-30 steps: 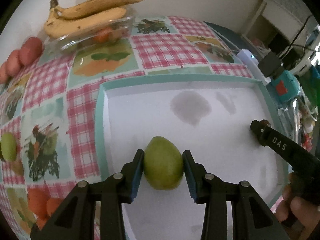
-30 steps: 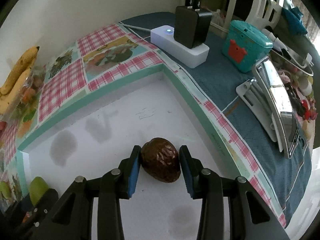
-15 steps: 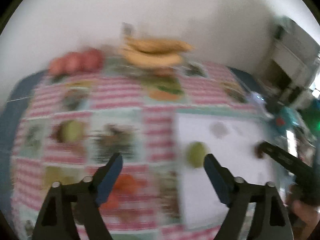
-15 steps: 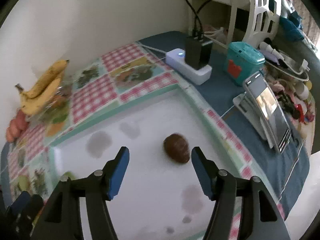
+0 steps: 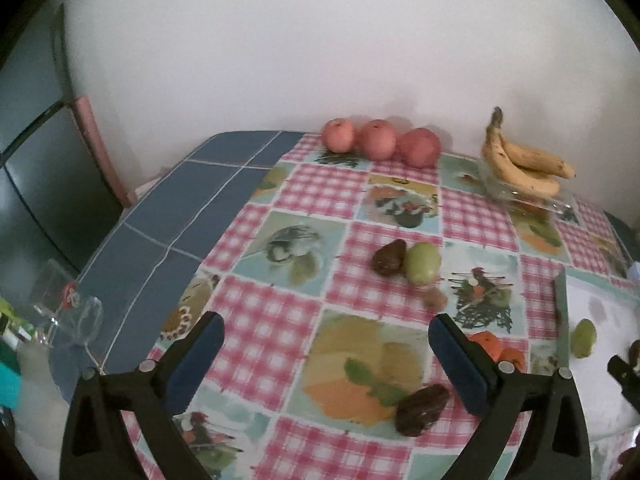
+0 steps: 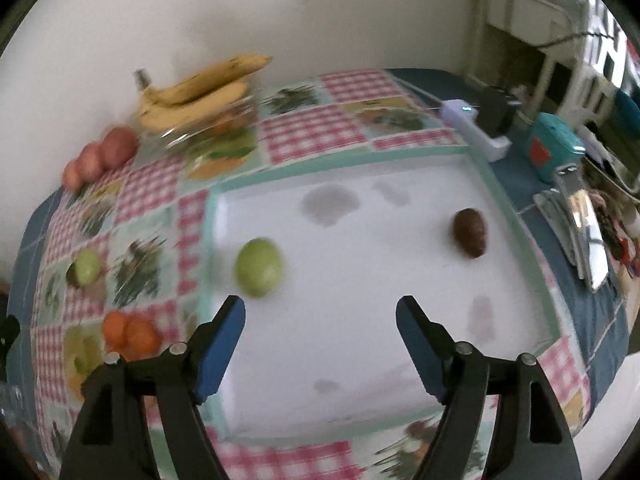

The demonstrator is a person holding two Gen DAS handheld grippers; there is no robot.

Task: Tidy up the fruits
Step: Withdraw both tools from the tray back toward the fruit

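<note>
Gaping wide, both grippers (image 5: 325,344) (image 6: 320,322) hold nothing.

**Both grippers spread wide, holding nothing**

The left gripper (image 5: 326,344) hangs above the checked tablecloth (image 5: 320,192), its blue-padded jaws far apart and empty. The right gripper (image 6: 320,330) hovers over the same tablecloth, likewise gaping, nothing between its pads (image 6: 222,344).
</note>
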